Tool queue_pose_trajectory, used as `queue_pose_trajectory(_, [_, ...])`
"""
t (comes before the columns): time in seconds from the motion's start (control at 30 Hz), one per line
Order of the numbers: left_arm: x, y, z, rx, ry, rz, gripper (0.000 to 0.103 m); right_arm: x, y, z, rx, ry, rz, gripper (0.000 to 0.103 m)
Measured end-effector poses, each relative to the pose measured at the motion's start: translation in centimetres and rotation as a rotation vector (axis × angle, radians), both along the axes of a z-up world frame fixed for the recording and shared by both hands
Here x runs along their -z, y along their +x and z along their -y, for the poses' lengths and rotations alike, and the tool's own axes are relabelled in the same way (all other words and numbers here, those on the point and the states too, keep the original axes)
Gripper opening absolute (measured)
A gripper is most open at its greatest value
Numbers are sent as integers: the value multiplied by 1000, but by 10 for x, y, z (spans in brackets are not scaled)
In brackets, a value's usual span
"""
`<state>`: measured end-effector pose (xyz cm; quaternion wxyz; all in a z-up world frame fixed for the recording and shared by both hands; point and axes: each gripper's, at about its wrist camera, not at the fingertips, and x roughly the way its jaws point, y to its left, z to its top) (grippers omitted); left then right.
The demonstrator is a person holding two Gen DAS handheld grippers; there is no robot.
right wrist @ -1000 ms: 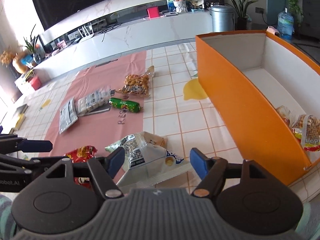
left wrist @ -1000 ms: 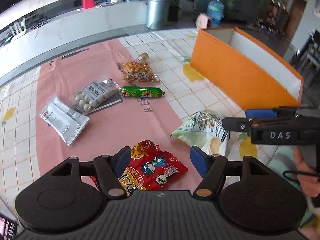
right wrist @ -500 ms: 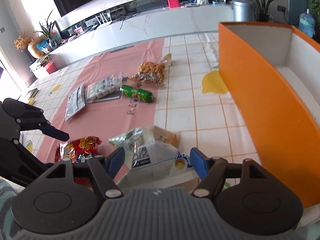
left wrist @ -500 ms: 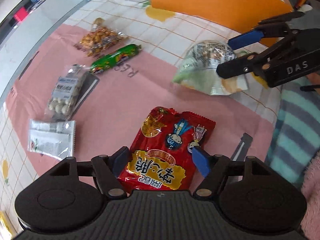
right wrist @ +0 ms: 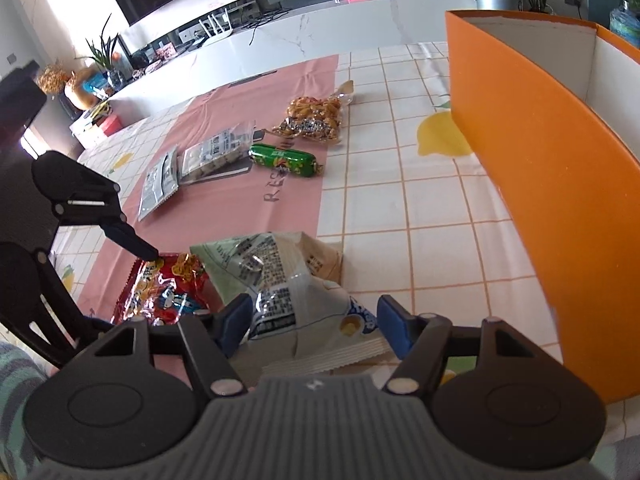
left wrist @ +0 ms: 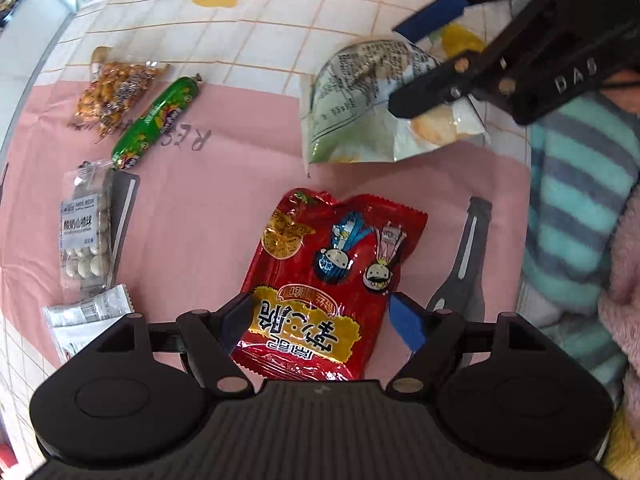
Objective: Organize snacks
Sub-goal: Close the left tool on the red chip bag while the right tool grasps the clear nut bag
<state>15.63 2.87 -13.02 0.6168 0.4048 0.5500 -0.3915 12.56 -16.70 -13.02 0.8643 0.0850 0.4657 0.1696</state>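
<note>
The orange box (right wrist: 552, 184) fills the right of the right wrist view, open-topped, white inside; I take it as the place the snacks go. From this angle I cannot see what it holds.

Pink mat (left wrist: 192, 208) covers the centre of the left wrist view, on a tiled cloth.

Pale green bag (right wrist: 276, 280) lies lower centre in the right wrist view, crumpled, its sealed end between the fingers of my right gripper (right wrist: 312, 322). Jaws wide apart, blue pads either side of the bag, not pressing. Nothing held.

Red packet (left wrist: 324, 280) lies flat on the mat, lower centre of the left wrist view. My left gripper (left wrist: 320, 320) straddles its near end, jaws wide, nothing gripped. In the right wrist view one finger tip looks to sit on the packet's edge.

4 smaller snacks sit at the left of the left wrist view: white sachets (left wrist: 84, 320), ball pack (left wrist: 84, 236), green sausage (left wrist: 156, 124), peanut pack (left wrist: 112, 96).

Judgement: both grasps are lined up, neither closed. To do it well:
- Lower each gripper until the pads bracket the crimped seal, not the air-filled belly.
- Close slowly; foil slides.
- The 2 bags lie just beside each other, so I would lift 1 at a time.
- Clear the box wall before release.
</note>
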Motion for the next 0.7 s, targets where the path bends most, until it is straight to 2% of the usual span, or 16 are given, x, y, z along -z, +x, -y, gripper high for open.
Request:
queue_pose_trajectory(0.13, [6, 1, 6, 46, 31, 12, 92, 2, 2, 2, 10, 12, -5, 67])
queue_pose_trajectory(0.23, [9, 3, 11, 60, 25, 34, 94, 2, 3, 2, 10, 15, -7, 67])
queue_pose_trajectory(0.43, [15, 12, 13, -26, -23, 39, 95, 3, 2, 2, 0, 19, -3, 63])
queue_pose_trajectory(0.5, [16, 15, 10, -86, -45, 38, 94, 3, 2, 2, -1, 23, -1, 61])
queue_pose_trajectory(0.63, [14, 23, 0, -338, -95, 3, 86, 3, 2, -1, -14, 17, 1, 57])
queue_pose_trajectory(0.7, [13, 22, -3, -448, -112, 18, 85, 3, 2, -3, -18, 7, 4, 55])
